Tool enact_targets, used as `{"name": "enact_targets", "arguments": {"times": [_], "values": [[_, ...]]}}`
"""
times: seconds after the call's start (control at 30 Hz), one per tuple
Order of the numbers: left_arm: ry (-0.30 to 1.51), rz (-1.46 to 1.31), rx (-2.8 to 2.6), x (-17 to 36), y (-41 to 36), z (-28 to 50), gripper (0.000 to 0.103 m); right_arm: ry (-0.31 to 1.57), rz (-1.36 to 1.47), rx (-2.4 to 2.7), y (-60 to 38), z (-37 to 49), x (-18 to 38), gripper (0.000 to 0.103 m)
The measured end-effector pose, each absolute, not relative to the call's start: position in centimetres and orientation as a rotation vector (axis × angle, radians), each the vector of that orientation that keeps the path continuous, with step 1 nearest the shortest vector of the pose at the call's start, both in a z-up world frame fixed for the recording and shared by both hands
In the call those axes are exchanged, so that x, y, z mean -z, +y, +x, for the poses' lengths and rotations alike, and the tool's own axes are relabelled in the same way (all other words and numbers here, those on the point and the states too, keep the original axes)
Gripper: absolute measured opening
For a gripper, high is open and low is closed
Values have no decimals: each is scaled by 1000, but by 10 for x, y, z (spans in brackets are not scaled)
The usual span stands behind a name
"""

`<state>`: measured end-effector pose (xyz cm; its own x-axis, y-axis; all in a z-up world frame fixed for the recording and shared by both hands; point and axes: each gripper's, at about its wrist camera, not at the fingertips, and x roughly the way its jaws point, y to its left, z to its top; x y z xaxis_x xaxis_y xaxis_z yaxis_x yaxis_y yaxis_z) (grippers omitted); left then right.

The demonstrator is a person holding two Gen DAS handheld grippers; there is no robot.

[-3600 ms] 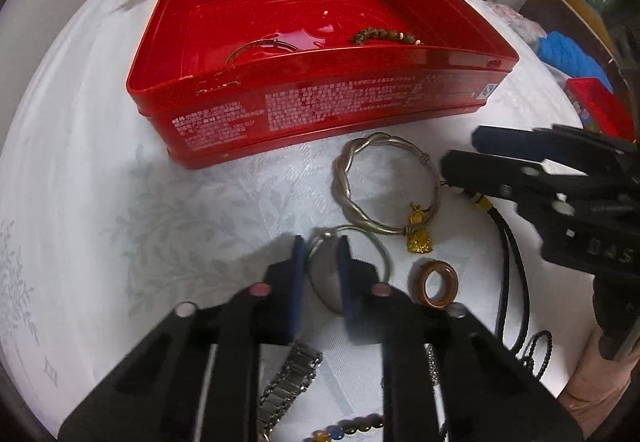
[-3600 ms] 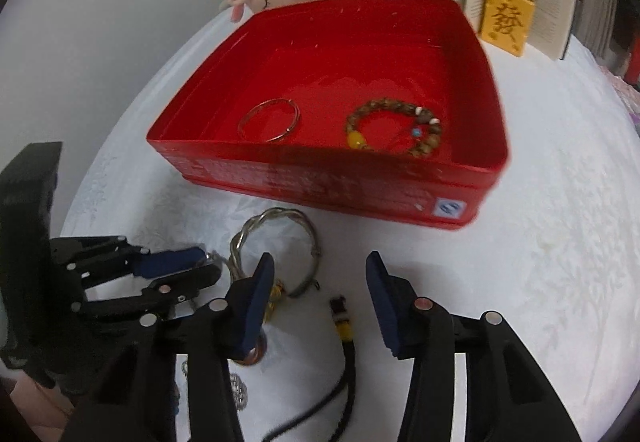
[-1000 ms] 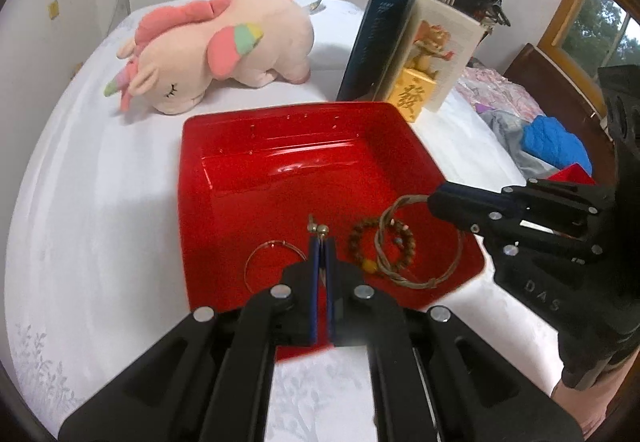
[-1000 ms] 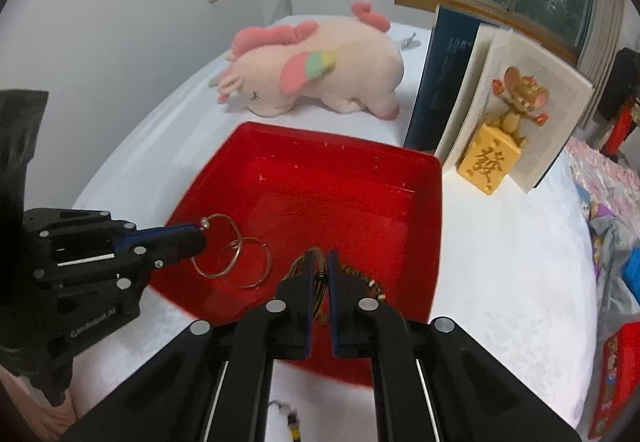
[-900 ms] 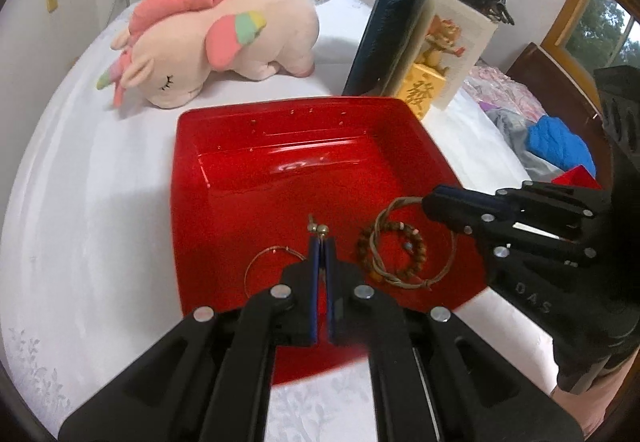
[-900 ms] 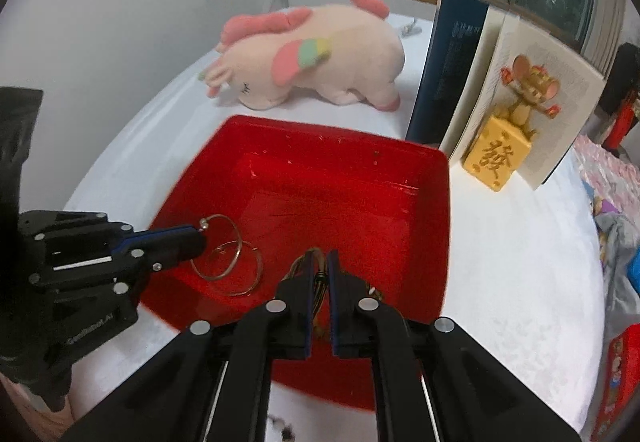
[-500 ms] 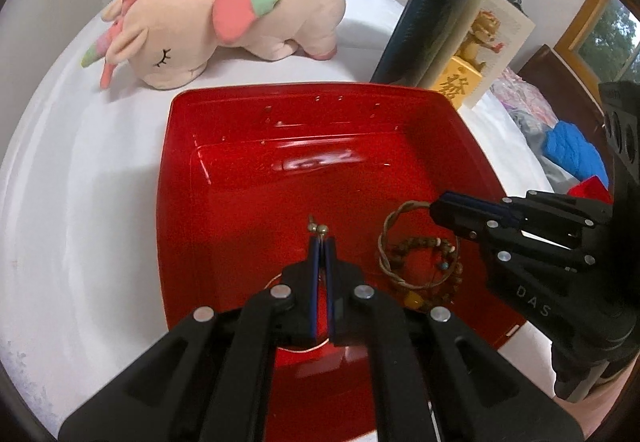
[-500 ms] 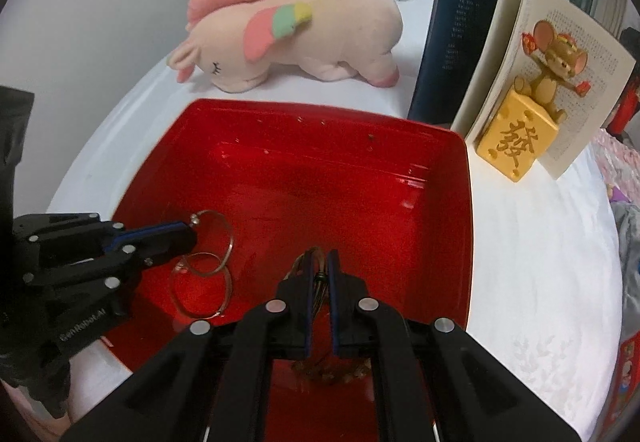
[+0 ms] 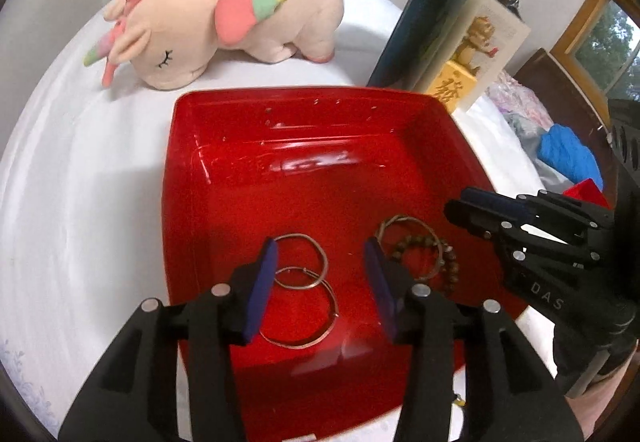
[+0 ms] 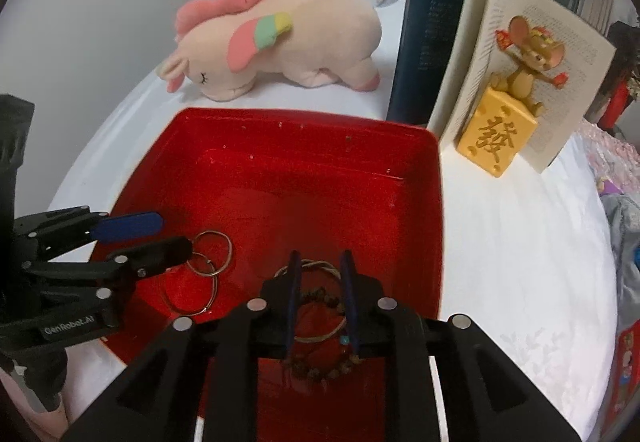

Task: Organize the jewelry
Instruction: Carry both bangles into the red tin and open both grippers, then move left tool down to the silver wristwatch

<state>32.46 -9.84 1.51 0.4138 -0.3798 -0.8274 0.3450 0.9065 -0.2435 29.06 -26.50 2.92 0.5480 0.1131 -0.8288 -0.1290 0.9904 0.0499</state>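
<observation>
A red tin box (image 9: 304, 114) (image 10: 320, 130) stands on the white cloth. In it lie thin silver bangles (image 9: 302, 262) (image 10: 210, 254), a twisted silver bangle (image 9: 408, 222) (image 10: 316, 266) and a brown bead bracelet (image 9: 432, 254) (image 10: 320, 366). My left gripper (image 9: 320, 274) (image 10: 156, 238) is open over the box's near left part, above the silver bangles. My right gripper (image 10: 320, 282) (image 9: 460, 206) is open over the near right part, above the twisted bangle and beads. Neither holds anything.
A pink plush unicorn (image 9: 224, 26) (image 10: 276, 46) lies behind the box. An upright dark book, an open book and a yellow block with a mouse figure (image 10: 504, 122) (image 9: 456, 82) stand at the back right. Blue and red items (image 9: 568, 154) lie at far right.
Both grippers lowered over the box and opened. The silver bangle left my left gripper and the twisted bangle left my right gripper; both now lie in the box.
</observation>
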Motion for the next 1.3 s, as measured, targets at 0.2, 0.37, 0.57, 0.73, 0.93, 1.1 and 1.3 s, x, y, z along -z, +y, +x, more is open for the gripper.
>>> {"name": "enact_targets", "arguments": {"times": [0.2, 0.37, 0.57, 0.73, 0.93, 1.1, 1.3], "values": [[974, 1, 455, -39, -90, 286, 62, 897, -13, -164, -269, 246, -57, 20], [911, 26, 434, -53, -72, 243, 75, 861, -15, -195, -267, 195, -66, 20], [902, 51, 417, -50, -48, 188, 75, 882, 10, -254, -262, 142, -55, 20], [905, 68, 391, -38, -31, 154, 75, 917, 16, -286, -253, 114, -42, 20], [957, 96, 376, -15, -16, 122, 75, 954, 19, -315, -243, 89, -29, 20], [1000, 112, 349, 5, -6, 107, 75, 983, 23, -332, -236, 81, -17, 20], [1050, 122, 336, 28, 1, 99, 75, 1020, 28, -349, -229, 79, -6, 20]]}}
